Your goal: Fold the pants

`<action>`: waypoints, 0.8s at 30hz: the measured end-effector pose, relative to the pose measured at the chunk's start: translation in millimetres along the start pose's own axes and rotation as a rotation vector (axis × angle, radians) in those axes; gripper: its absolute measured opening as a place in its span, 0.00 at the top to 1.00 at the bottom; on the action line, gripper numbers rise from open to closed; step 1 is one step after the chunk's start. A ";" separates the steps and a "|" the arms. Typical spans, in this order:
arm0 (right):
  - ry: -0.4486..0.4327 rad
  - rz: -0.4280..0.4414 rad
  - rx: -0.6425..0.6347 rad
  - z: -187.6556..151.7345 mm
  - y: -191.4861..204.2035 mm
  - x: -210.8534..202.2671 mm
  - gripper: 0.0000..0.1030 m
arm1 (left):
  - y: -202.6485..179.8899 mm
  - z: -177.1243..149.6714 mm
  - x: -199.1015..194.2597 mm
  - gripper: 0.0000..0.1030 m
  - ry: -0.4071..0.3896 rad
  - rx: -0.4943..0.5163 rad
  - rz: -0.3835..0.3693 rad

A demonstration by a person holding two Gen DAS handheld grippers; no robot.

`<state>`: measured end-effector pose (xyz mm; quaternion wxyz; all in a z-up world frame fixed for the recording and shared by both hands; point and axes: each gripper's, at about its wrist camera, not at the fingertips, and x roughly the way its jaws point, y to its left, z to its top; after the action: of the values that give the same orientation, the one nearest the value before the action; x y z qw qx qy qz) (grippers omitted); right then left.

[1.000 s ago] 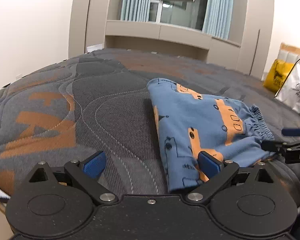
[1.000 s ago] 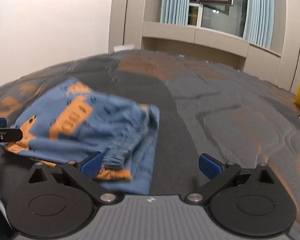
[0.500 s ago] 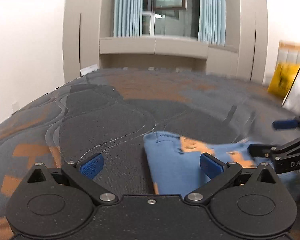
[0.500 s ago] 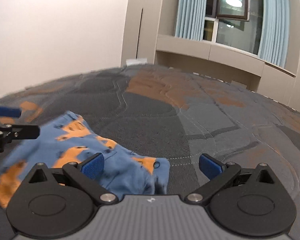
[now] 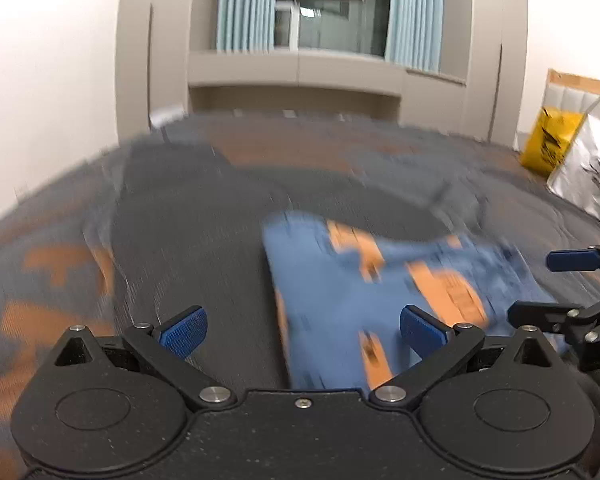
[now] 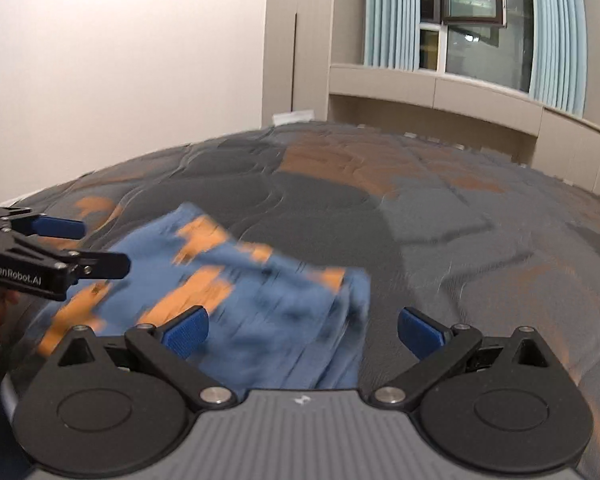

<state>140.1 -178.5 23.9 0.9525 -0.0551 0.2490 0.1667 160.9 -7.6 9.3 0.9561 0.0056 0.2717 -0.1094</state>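
Folded blue pants (image 5: 340, 300) lie on the bed (image 5: 188, 232). Left gripper (image 5: 302, 326) and right gripper (image 6: 302, 326) both spread wide, holding nothing, above pants.

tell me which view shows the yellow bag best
The left wrist view: the yellow bag stands at the far right edge beside a white bag, past the mattress. The right wrist view does not show it.

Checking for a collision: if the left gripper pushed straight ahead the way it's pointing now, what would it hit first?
Probably the mattress, with the folded blue pants off to its right; blur makes depth uncertain.
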 end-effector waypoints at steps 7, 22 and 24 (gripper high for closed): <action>0.067 -0.027 0.109 -31.3 -7.7 -9.9 0.00 | -2.8 -24.8 2.9 0.01 0.049 -0.060 -0.012; 0.010 0.076 0.301 -1.7 -49.2 6.8 0.00 | 7.3 -7.6 1.9 0.01 0.018 -0.094 -0.006; 0.025 0.085 0.300 -0.5 -51.2 17.9 0.00 | 7.5 -9.8 6.2 0.01 0.032 -0.092 -0.005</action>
<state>172.2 -221.5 15.7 0.9389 0.0964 0.2851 0.1672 162.6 -0.8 -2.6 0.9507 -0.0373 0.2916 -0.0989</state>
